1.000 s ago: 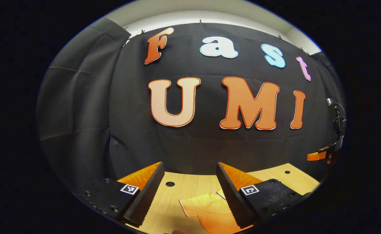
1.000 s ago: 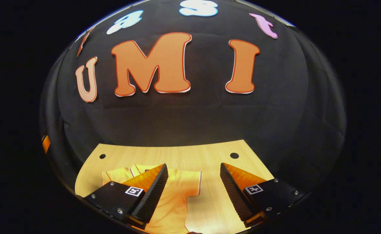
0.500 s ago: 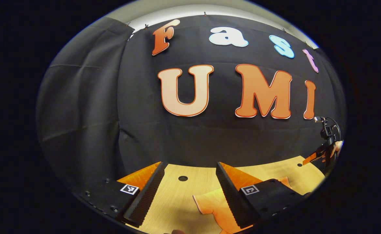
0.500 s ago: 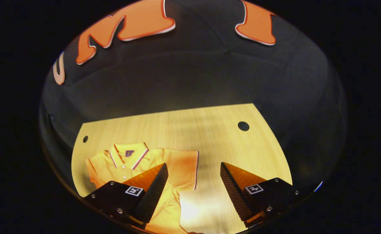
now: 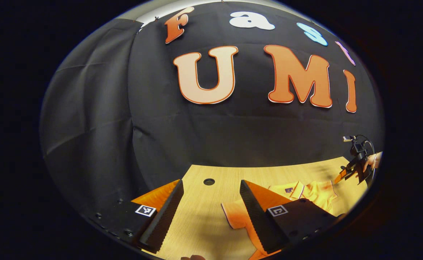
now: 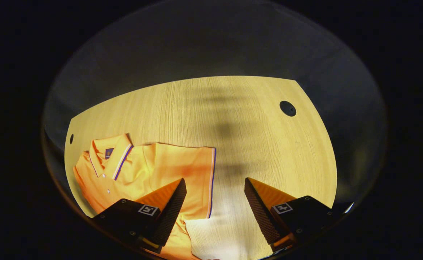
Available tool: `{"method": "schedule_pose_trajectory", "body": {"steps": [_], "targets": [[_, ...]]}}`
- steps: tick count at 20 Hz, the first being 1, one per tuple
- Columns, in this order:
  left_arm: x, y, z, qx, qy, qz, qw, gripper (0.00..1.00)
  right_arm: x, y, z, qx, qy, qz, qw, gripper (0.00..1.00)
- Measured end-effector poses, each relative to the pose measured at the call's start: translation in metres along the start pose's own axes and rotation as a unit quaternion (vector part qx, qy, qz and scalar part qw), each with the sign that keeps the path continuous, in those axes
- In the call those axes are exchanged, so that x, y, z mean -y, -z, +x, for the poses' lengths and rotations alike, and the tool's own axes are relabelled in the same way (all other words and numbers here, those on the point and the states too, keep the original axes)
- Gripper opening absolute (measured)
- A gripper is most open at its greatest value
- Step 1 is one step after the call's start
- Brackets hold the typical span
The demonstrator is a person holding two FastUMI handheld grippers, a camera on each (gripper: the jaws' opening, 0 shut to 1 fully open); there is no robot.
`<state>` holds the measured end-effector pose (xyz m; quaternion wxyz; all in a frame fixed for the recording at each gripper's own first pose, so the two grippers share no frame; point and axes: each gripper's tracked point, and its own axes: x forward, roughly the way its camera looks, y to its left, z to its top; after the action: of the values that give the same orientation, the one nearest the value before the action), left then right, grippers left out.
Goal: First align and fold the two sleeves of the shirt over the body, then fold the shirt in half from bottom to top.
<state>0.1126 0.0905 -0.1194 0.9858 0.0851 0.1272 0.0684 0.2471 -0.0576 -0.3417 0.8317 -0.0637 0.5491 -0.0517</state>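
The orange polo shirt (image 6: 150, 169) lies flat on the pale wood-grain surface (image 6: 240, 119), in the lower left of the right gripper view. Its collar (image 6: 112, 155), trimmed with thin stripes, sits toward the left edge, and one short sleeve (image 6: 193, 169) with a dark-edged cuff spreads out toward the frame's centre. The cloth looks soft and lightly creased.

The right gripper (image 6: 215, 204) hovers above the surface, tilted downward, its jaws spread wide with nothing between them; the left finger overlaps the shirt's body in the picture, while the right one stands over bare wood. Their inner faces are ribbed.

In the left gripper view the shirt (image 5: 305, 193) shows at lower right, its other sleeve (image 5: 233, 216) reaching toward the bottom centre. The left gripper (image 5: 211, 213) points more level toward the booth wall, jaws likewise spread and empty. At the far right edge the right gripper (image 5: 352, 169) appears small, held in a hand (image 5: 372, 162). Round dark holes (image 6: 287, 108) mark the surface.
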Motion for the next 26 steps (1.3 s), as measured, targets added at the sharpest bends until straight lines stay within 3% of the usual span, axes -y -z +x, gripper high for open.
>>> {"method": "schedule_pose_trajectory", "body": {"steps": [5, 7, 9, 10, 11, 12, 14, 15, 18, 26], "targets": [[0.001, 0.007, 0.012, -0.016, 0.003, 0.0, 1.0, 0.96, -0.004, 0.013, 0.029, -0.04, 0.006, 0.005, 0.999, 0.98], [0.0, 0.01, 0.016, -0.019, 0.004, -0.005, 1.0, 0.96, -0.007, 0.018, 0.034, -0.053, 0.005, 0.012, 0.999, 0.92], [-0.002, 0.014, 0.019, -0.026, 0.001, -0.005, 1.0, 0.96, -0.011, 0.02, 0.038, -0.057, 0.001, 0.017, 0.998, 0.8], [-0.003, 0.015, 0.019, -0.029, 0.0, -0.005, 1.0, 0.96, -0.014, 0.026, 0.037, -0.067, -0.003, 0.018, 0.998, 0.69], [-0.004, 0.015, 0.02, -0.03, -0.001, -0.005, 1.0, 0.96, -0.015, 0.02, 0.037, -0.061, -0.003, 0.026, 0.998, 0.71], [-0.006, 0.017, 0.02, -0.032, -0.001, -0.006, 0.999, 0.96, -0.015, 0.023, 0.038, -0.064, -0.003, 0.027, 0.998, 0.67], [-0.008, 0.02, 0.022, -0.035, -0.004, -0.006, 0.999, 0.96, -0.017, 0.025, 0.038, -0.068, -0.002, 0.031, 0.997, 0.49], [-0.007, 0.021, 0.024, -0.037, -0.004, -0.006, 0.999, 0.96, -0.019, 0.026, 0.038, -0.07, -0.002, 0.036, 0.997, 0.46], [-0.005, 0.02, 0.022, -0.039, 0.001, -0.007, 0.999, 0.96, -0.018, 0.029, 0.035, -0.075, -0.003, 0.063, 0.995, 0.11], [-0.01, 0.011, 0.017, -0.027, 0.007, -0.015, 1.0, 0.96, -0.034, 0.005, -0.01, -0.005, -0.022, 0.028, 0.999, 0.07]]}}
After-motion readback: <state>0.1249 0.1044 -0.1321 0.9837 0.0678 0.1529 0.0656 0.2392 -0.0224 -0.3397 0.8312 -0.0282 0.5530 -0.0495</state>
